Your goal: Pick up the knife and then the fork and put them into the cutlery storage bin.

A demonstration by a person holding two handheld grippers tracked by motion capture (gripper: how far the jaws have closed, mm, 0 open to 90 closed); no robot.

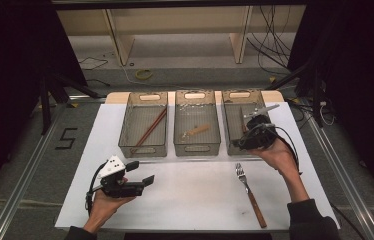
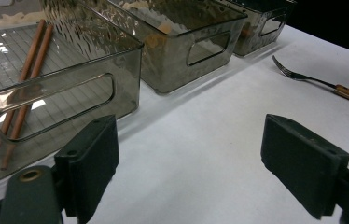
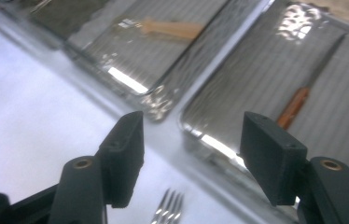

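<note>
We are holding the right gripper (image 1: 247, 131) over the near end of the right smoked clear plastic bin (image 1: 231, 125), jaws apart and empty; the wooden-handled knife (image 3: 303, 91) is lying inside that bin. The wooden-handled metal fork (image 1: 250, 194) is lying near the bench's front right edge. We are resting the left gripper (image 1: 141, 172) wide open near the front left.

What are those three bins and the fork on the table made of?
The bins look like smoky, see-through plastic with a glossy finish: the chopsticks show through the wall and light glints off it. The fork seems to have a shiny metal head and a brown handle, probably wood.
</note>
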